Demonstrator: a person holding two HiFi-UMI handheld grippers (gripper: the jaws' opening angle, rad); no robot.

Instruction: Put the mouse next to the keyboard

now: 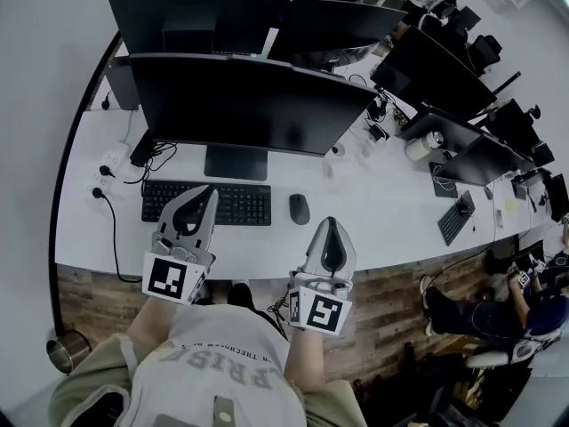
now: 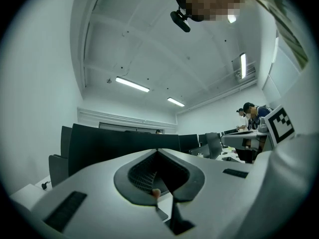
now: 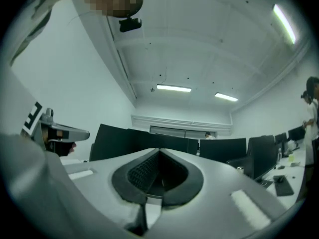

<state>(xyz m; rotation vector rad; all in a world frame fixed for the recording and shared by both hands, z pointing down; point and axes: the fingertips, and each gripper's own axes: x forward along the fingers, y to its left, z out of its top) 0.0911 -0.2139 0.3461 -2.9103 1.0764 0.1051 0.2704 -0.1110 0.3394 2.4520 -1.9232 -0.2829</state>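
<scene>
Black ovoid mouse (image 1: 300,209) lies on the smooth white table (image 1: 382,225), just right of the flat black keyboard (image 1: 244,205). I read the matte grey left gripper (image 1: 208,189) and right gripper (image 1: 331,221) with fingers together on nothing, ribbed pads meeting.

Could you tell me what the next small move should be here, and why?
Probably just hold both grippers back: the black oval mouse already lies just right of the flat black keyboard, and the left gripper and right gripper are shut and empty.

Monitor (image 1: 249,105) on white desk (image 1: 373,225); metal cup (image 1: 64,352) on floor (image 1: 98,296).
</scene>
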